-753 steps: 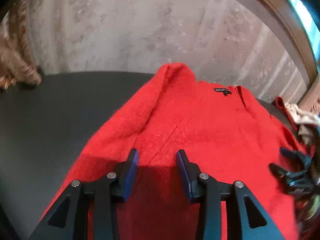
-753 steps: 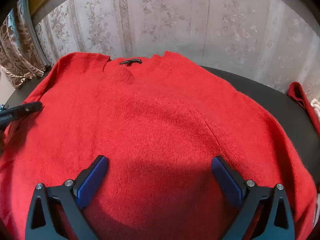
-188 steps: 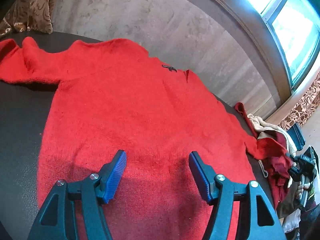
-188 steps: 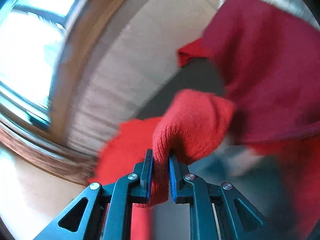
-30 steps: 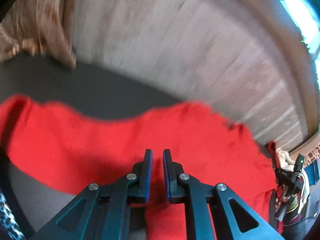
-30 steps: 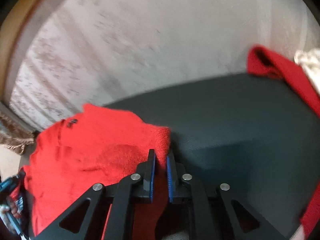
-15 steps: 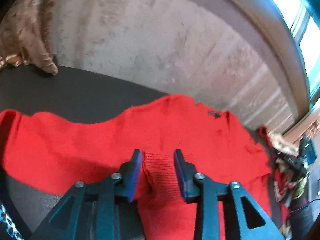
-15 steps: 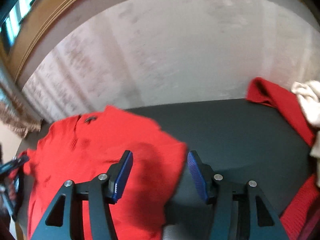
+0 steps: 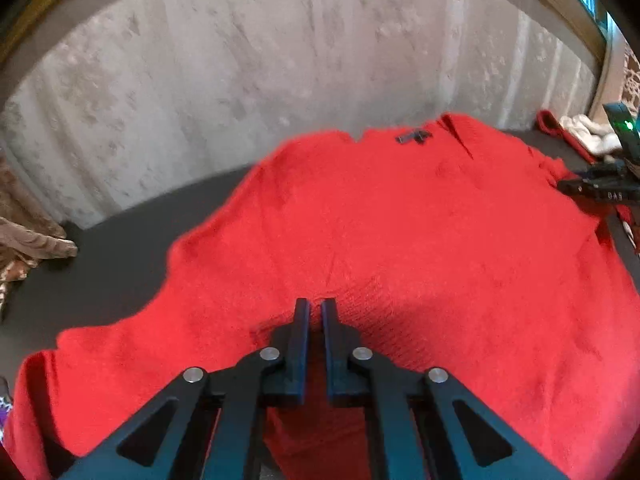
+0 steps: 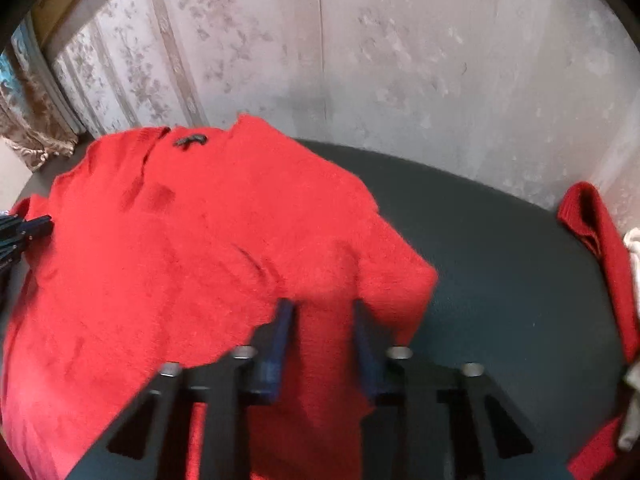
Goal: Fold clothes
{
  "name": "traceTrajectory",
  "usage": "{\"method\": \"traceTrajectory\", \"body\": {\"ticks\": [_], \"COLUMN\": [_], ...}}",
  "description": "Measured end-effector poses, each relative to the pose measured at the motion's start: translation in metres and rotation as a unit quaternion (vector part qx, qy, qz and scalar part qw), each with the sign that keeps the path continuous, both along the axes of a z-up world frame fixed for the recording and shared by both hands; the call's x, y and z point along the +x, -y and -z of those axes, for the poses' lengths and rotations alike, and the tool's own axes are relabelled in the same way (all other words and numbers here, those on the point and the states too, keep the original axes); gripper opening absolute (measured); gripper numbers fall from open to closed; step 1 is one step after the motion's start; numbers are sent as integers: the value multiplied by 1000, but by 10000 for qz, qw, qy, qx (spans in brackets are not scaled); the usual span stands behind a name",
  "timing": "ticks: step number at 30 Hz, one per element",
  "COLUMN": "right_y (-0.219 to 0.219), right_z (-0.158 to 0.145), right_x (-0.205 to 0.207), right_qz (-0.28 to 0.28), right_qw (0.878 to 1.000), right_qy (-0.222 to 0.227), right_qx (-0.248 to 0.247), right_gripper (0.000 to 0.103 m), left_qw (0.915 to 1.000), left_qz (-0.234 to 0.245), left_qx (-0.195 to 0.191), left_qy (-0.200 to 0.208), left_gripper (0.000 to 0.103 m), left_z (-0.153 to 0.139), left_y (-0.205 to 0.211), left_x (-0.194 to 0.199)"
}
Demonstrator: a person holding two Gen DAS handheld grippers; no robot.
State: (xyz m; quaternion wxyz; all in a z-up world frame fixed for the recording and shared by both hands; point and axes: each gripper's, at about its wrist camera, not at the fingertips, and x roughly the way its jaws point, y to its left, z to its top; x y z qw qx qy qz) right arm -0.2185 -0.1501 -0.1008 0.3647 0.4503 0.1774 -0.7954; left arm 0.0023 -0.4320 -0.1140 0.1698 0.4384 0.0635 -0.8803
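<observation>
A red knit sweater [image 9: 400,220] lies on the dark round table [image 9: 120,248], its black neck label [image 9: 412,136] at the far side. My left gripper [image 9: 315,308] hovers over its near part, shut, with only a thin slit between the pads and a ribbed cuff just right of the tips. In the right wrist view the sweater [image 10: 180,240] fills the left half, its side folded in. My right gripper [image 10: 324,312] is blurred and its jaws are closing. Red knit shows between them, and the pads do not press on it.
A pale patterned curtain hangs behind the table. Brown drapery [image 9: 24,232] hangs at the far left. A dark red garment [image 10: 600,248] and white cloth [image 10: 634,248] lie at the table's right edge. Bare tabletop [image 10: 500,260] separates them from the sweater.
A second ago both grippers were shut on red knit. Both then opened and let it drop. Now the left is shut again and the right's gap has narrowed. Both views have rolled.
</observation>
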Motion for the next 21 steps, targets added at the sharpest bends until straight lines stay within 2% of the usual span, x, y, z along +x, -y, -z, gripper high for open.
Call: {"method": "traceTrajectory", "body": {"ticks": [4,8,10,12,13,14,15,16,17,18,20,21], "right_y": [-7,-13,-16,-17,-17,-19,-20,-24,-27,-31,-36,-34], "right_z": [-11,-29,-27,-14,-8,-4,0,-3,-7,-11,-26,-30], "right_x": [5,0,-8,-17,-22,-21,-21,-17,-15,-13,-4,4], "right_qz": [34,324,522,703,793,807,822,834,876,918,953,808], "right_qw": [9995,9969,9957,9947,9937,9934,9932,9929,9925,9922,9912,9915], "right_qy": [-203,-344,-209,122,287,341,393,322,256,189,-162,-152], "right_qx": [-221,-625,-741,-742,-742,-735,-728,-789,-808,-827,-899,-1007], "right_gripper": [14,14,14,15,27,33,34,42,47,51,51,51], "left_qw": [9989,9945,9951,9959,9957,9953,9949,9937,9919,9898,9859,9853], "left_qz": [-219,-590,-666,-740,-802,-866,-930,-1056,-1215,-1367,-1530,-1505], "left_qx": [-92,90,264,415,417,401,385,370,320,244,205,246], "left_qy": [-399,-857,-674,-324,-186,-139,-93,-114,-205,-312,-639,-768], "left_gripper": [4,4,4,6,7,8,11,18,18,18,17,17], "left_z": [-14,-32,-25,-12,-7,-5,-2,-6,-14,-22,-39,-45], "left_y": [-3,11,18,24,25,26,26,28,29,31,31,28], "left_x": [2,3,-7,-21,-25,-26,-27,-25,-21,-16,-7,-4]}}
